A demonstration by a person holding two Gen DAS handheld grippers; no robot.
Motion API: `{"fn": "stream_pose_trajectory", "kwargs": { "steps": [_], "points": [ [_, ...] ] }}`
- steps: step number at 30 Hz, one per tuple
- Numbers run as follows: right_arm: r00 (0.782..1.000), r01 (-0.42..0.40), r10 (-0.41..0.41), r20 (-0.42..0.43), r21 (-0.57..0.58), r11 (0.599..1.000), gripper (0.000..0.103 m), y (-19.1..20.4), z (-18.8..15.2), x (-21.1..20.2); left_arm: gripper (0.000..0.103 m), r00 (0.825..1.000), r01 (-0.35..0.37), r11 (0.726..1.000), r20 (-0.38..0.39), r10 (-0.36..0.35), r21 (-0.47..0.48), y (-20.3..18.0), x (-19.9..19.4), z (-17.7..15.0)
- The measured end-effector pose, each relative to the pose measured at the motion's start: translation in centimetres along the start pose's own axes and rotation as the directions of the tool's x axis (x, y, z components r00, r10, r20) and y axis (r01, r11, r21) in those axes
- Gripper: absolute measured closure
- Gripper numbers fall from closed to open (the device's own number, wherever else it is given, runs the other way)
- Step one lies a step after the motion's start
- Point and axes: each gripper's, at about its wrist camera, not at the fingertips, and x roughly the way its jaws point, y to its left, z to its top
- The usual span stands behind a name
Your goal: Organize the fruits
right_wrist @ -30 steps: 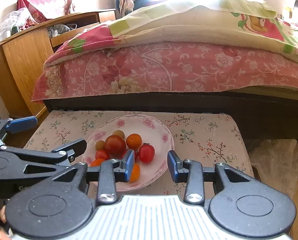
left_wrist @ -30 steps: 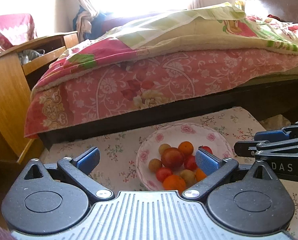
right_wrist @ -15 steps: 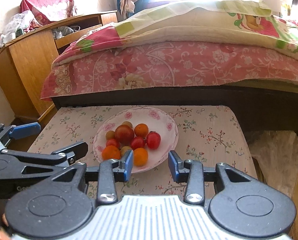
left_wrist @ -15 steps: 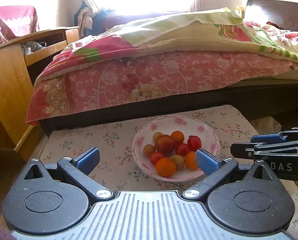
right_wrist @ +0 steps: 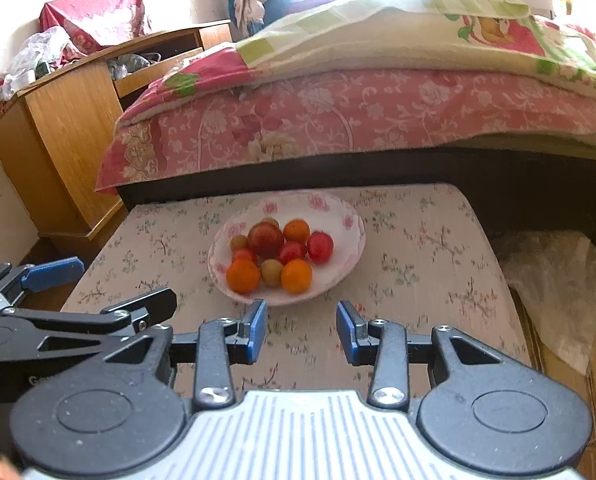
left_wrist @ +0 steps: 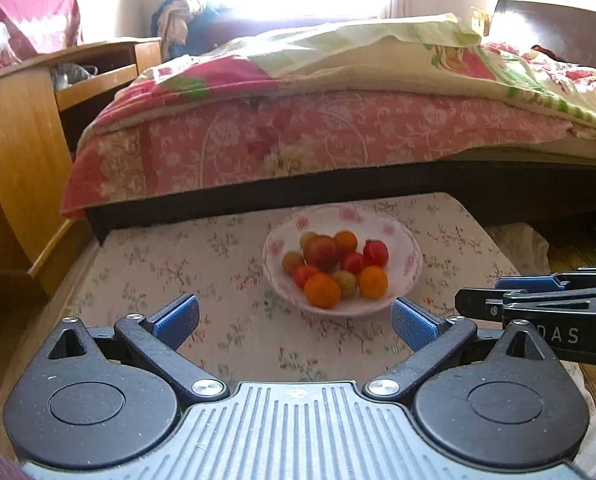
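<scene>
A white bowl with pink flowers (left_wrist: 408,256) (right_wrist: 350,220) stands on a floral-covered table (left_wrist: 186,264) (right_wrist: 418,248). It holds several small fruits: oranges (left_wrist: 322,290) (right_wrist: 296,276), red ones (left_wrist: 376,252) (right_wrist: 320,246), a large dark red one (left_wrist: 322,253) (right_wrist: 265,239) and small brown ones. My left gripper (left_wrist: 294,320) is wide open and empty, just short of the bowl. My right gripper (right_wrist: 301,330) is open and empty, also in front of the bowl. Each gripper shows at the edge of the other's view.
A bed with a pink floral cover (left_wrist: 318,136) (right_wrist: 358,112) runs along the table's far edge. A wooden cabinet (left_wrist: 14,140) (right_wrist: 66,132) stands to the left. A crumpled plastic bag (right_wrist: 554,272) lies to the right of the table.
Both grippers have drawn back from the bowl, so it looks smaller and farther away. Both have stayed open and empty.
</scene>
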Motion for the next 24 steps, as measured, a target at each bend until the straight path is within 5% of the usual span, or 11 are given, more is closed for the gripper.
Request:
{"fn": "stream_pose_trajectory", "kwargs": {
  "steps": [14,24],
  "points": [
    [1.0,0.022,-0.022,-0.005,0.009,1.0,0.062,0.8,-2.2,-2.1,0.0,1.0,-0.018,0.999,-0.014,0.018,-0.038,0.0,-2.0,-2.2],
    [0.999,0.023,-0.024,-0.036,-0.023,0.999,0.058,1.8,-4.0,-2.5,0.0,0.99,-0.113,0.993,-0.078,0.115,0.039,-0.4,-1.8,-3.9]
  ]
}}
